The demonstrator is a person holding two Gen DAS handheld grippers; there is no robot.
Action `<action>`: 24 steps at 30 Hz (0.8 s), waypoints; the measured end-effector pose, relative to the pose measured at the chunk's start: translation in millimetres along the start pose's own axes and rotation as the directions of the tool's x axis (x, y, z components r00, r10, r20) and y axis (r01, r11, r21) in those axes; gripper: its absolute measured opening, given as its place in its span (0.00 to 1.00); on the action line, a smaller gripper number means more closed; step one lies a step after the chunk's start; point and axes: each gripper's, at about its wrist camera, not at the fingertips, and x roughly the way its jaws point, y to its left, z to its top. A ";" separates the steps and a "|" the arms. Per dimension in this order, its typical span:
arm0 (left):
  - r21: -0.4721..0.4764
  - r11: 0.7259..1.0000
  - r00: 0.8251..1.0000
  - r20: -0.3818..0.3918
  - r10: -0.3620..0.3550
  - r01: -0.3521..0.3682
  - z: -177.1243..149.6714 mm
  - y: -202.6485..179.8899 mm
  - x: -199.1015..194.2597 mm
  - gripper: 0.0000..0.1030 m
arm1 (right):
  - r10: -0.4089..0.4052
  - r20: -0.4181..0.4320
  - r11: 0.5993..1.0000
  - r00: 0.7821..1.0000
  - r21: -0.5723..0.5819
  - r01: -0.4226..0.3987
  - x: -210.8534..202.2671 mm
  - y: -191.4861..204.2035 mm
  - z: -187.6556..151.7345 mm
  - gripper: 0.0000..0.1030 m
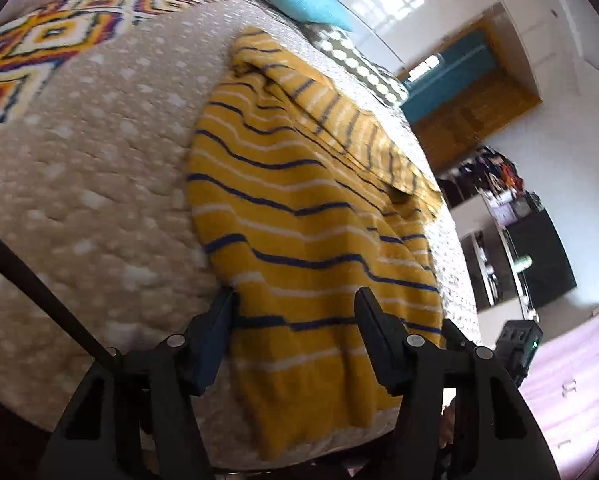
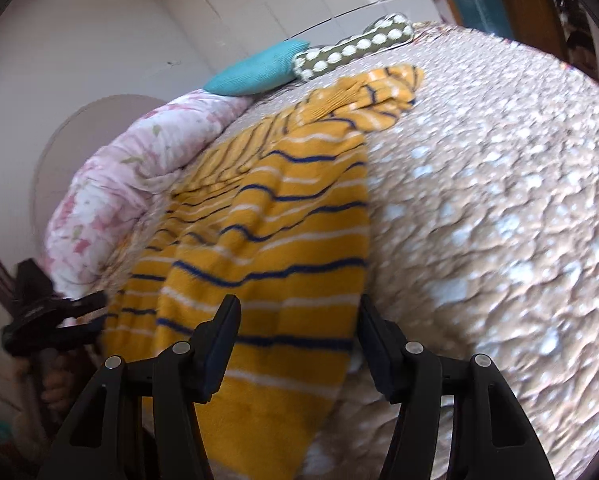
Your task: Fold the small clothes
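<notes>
A yellow knit garment with blue and white stripes (image 1: 299, 208) lies spread on the beige quilted bed (image 1: 99, 168), its near hem hanging over the bed's edge. One sleeve is folded across its far part. My left gripper (image 1: 295, 300) is open, its fingers straddling the near hem, holding nothing. My right gripper (image 2: 297, 308) is open over the same garment (image 2: 267, 232) near its right edge. The left gripper also shows at the left of the right wrist view (image 2: 59, 316).
A pink floral duvet (image 2: 131, 168), a teal pillow (image 2: 259, 68) and a dotted olive pillow (image 2: 351, 46) lie at the bed's far side. A patterned blanket (image 1: 39, 48) covers the far left. A wooden door and cluttered shelves stand to the right.
</notes>
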 end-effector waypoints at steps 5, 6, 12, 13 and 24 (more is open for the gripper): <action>0.013 0.998 0.998 -0.004 -0.060 0.060 -7.5 -6.9 7.7 0.63 | 0.114 0.000 0.989 0.993 0.097 -0.114 -0.2 -7.5 -4.3 0.53; 0.008 0.997 0.997 -0.001 -0.078 0.078 -8.6 -7.5 8.2 0.65 | 0.147 -0.002 0.982 0.989 0.121 -0.145 1.1 -8.2 -5.1 0.52; -0.014 1.000 0.999 -0.027 0.020 -0.020 -11.4 -10.0 12.3 0.09 | 0.120 -0.053 0.986 0.991 0.120 -0.113 11.1 0.5 -10.6 0.21; -0.026 0.998 0.998 -0.042 0.048 -0.049 -11.1 -8.2 13.3 0.08 | 0.105 -0.060 0.987 0.993 0.126 -0.097 12.9 -0.4 -9.3 0.17; 0.024 0.982 0.982 0.041 0.185 -0.186 -28.6 -17.2 -51.6 0.08 | 0.060 -0.222 0.997 0.973 0.051 -0.050 -26.9 8.6 -35.6 0.10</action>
